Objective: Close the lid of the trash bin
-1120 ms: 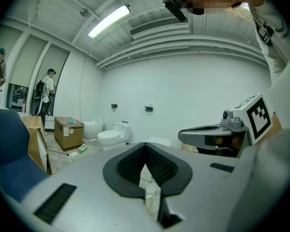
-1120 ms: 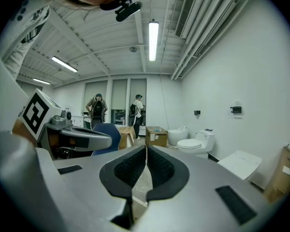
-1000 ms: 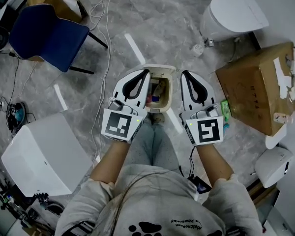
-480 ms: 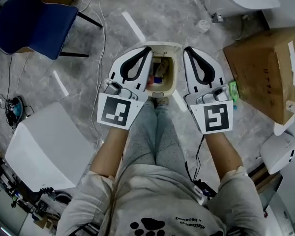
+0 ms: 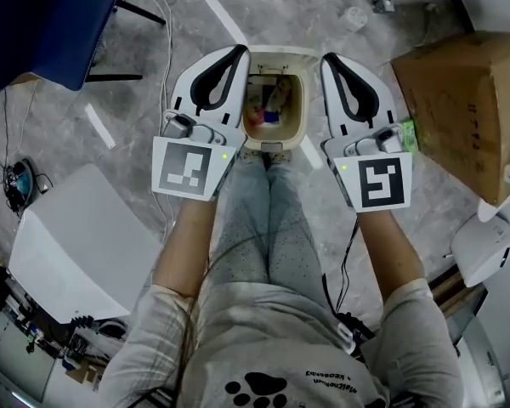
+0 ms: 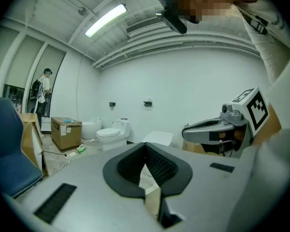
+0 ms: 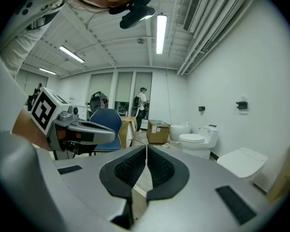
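In the head view a small beige trash bin (image 5: 303,113) stands on the floor just beyond the person's feet. Its top is open, with rubbish (image 5: 270,100) visible inside. I cannot make out its lid clearly. My left gripper (image 5: 236,52) hangs over the bin's left side and my right gripper (image 5: 330,59) over its right side, both pointing away from the person. Both are shut with nothing in them. Each gripper view shows ribbed pads pressed together: left gripper (image 6: 146,151), right gripper (image 7: 146,154). Neither gripper view shows the bin.
A blue chair (image 5: 42,24) and floor cables (image 5: 166,49) lie at the upper left. A white cabinet (image 5: 76,253) sits at the left, a cardboard box (image 5: 467,109) at the right. Toilets (image 6: 111,132) line the far wall. The person's legs (image 5: 263,219) are behind the bin.
Both grippers have sunk toward the floor side by side. They now flank the bin, and the bin's opening shows fully between them.
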Available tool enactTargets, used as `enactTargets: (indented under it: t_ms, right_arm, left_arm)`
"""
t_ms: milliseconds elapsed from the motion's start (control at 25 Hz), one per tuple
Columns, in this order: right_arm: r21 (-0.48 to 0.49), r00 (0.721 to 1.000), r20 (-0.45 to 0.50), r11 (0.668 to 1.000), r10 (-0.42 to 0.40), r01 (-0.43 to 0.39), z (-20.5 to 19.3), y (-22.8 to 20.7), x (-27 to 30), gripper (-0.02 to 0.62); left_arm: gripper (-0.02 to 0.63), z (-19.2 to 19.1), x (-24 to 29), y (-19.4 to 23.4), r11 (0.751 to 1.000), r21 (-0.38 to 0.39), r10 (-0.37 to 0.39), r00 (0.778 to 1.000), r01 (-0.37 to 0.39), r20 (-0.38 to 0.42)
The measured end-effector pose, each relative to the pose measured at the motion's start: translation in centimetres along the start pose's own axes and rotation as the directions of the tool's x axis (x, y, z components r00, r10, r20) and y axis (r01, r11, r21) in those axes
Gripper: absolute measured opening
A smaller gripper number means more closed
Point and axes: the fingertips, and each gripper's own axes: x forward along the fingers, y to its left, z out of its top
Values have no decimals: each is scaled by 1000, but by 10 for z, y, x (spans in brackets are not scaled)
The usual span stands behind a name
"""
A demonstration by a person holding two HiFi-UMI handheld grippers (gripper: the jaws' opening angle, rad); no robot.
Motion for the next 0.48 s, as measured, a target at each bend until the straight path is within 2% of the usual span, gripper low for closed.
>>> enactTargets:
  t_ms: [160,480]
  right_arm:
    - [4,1000,-11,1000,21,-21,-14,-2,8,35]
    - [-23,996,-68,998,61,-63,-50,-13,27,35]
  left_arm:
    - [20,-15,11,3,1000,0,1,1000,-1,1]
    - [20,-56,30,15,1000,20,-11,998,12,-62]
